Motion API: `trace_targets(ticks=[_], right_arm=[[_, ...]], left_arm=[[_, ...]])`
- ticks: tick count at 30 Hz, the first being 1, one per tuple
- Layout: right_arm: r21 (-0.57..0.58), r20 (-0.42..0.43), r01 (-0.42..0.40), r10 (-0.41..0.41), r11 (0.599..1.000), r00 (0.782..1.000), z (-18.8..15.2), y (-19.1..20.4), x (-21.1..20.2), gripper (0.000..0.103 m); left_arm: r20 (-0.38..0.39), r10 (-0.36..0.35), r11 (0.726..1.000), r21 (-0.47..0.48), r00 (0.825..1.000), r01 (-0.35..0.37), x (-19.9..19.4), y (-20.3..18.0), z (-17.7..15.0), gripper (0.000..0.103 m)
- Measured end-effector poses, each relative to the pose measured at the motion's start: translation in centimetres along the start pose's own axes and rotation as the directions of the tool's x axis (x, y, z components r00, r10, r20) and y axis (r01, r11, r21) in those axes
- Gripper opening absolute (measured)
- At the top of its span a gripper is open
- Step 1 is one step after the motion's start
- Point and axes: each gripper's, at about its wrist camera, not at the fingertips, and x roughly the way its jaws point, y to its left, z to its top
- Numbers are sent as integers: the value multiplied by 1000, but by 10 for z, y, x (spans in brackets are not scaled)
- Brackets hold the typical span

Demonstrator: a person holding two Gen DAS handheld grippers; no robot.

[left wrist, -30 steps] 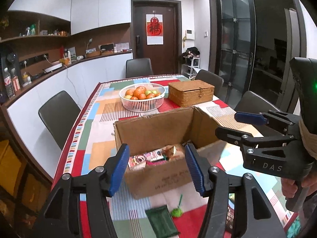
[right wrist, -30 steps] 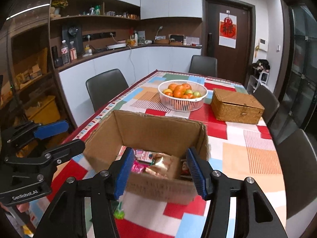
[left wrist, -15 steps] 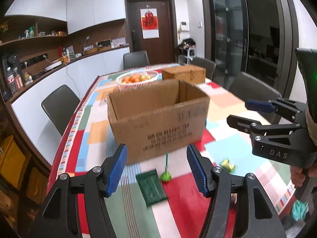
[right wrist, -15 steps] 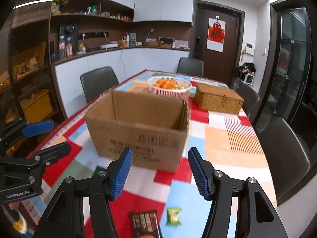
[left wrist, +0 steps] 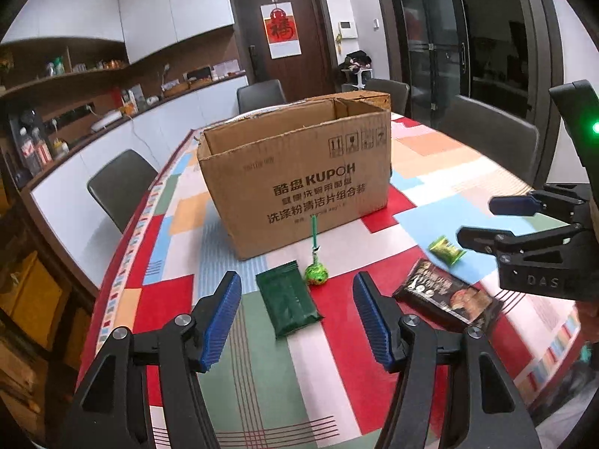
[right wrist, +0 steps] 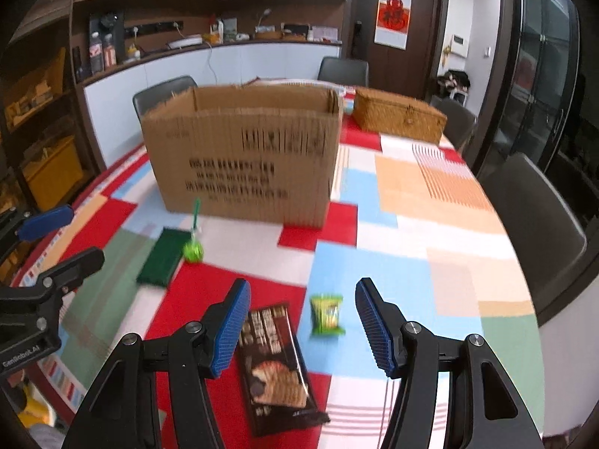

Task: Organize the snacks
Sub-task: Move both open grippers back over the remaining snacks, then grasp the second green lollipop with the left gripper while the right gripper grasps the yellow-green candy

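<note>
Step in hand, as judged from the layout: approach to pick, with loose snacks remaining to be gathered into the cardboard box [left wrist: 299, 172], which stands open-topped near the middle of the surface [left wrist: 430, 172]. Four snacks lie on the patterned cloth in front of the box: a dark green packet [left wrist: 288, 301], a green lollipop [left wrist: 316, 271] whose stick leans toward the box face, a small yellow-green candy [right wrist: 327, 314] and a dark brown chocolate bar [right wrist: 275, 363]. The left gripper [left wrist: 295, 318] hangs over the green packet with its jaws spread and nothing between the pads; the packet and lollipop lie below the gap. The right gripper [right wrist: 301, 323] is likewise spread and empty, its gap framing the candy and the upper end of the chocolate bar (this view is motion-blurred, so fine edges are uncertain). The next move probably calls for each gripper to descend onto one item only, align the pads across the narrow width of the wrapper, and close. Flat packets offer little edge height, so a low, tilted approach is advisable. The lollipop lies just beside the packet and could be caught with it.
</note>
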Motion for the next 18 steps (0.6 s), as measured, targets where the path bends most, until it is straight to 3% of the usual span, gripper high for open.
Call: trace_targets(ticks=[5, 9, 18], right_arm=[[38, -80, -17, 20, 999, 997, -17, -6, 15, 59], [48, -119, 15, -9, 999, 993, -23, -12, 31, 59], [53, -153, 37, -29, 998, 988, -16, -20, 58, 59]], left_arm=[[-33, -1, 999, 39, 999, 2, 20, -9, -8, 61], [-58, -7, 999, 47, 998, 9, 39, -10, -10, 61], [-101, -38, 998, 51, 994, 43, 82, -11, -3, 60]])
